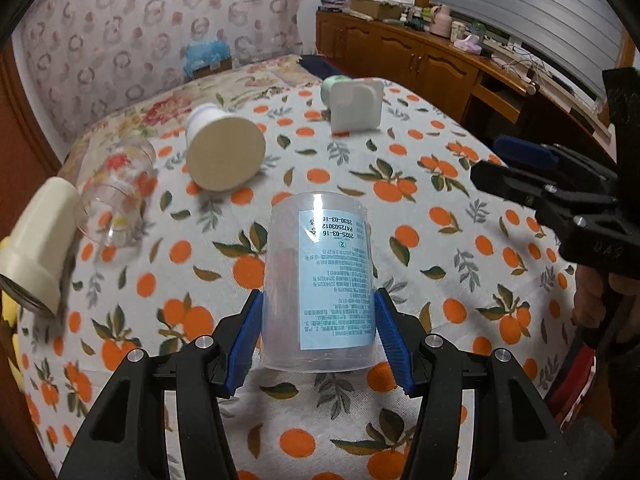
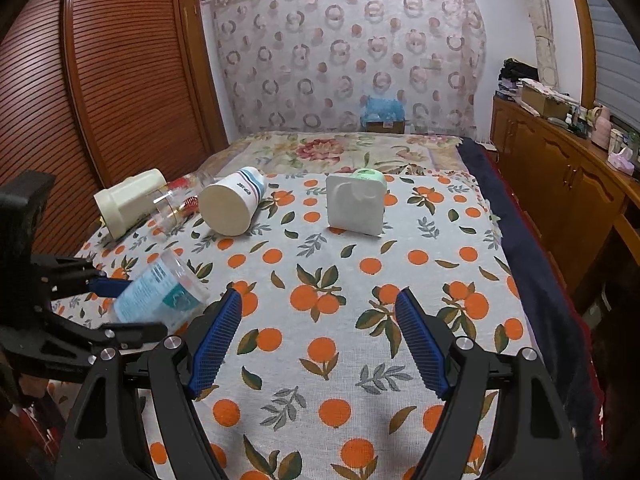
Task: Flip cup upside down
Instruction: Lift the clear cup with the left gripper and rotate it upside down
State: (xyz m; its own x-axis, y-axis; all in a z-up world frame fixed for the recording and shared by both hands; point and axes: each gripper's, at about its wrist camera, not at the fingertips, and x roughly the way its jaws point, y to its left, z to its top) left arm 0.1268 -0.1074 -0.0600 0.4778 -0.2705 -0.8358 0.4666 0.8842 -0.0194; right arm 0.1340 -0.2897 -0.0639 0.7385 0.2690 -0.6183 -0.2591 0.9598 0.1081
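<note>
A clear plastic cup [image 1: 320, 280] with a pale blue printed label sits between the blue pads of my left gripper [image 1: 320, 332], which is shut on it. The label text reads upside down. In the right wrist view the same cup [image 2: 158, 296] is tilted in the left gripper [image 2: 116, 304], just above the orange-print cloth. My right gripper [image 2: 320, 340] is open and empty over the cloth, to the right of the cup. It shows in the left wrist view [image 1: 516, 164] at the right edge.
Lying on the cloth [image 2: 360, 264] at the back: a cream cup [image 2: 128, 200], a clear glass [image 2: 176, 200], a striped paper cup [image 2: 234, 204], and a white square-based green cup [image 2: 356, 204]. A wooden cabinet [image 2: 560, 184] stands right; wooden doors stand left.
</note>
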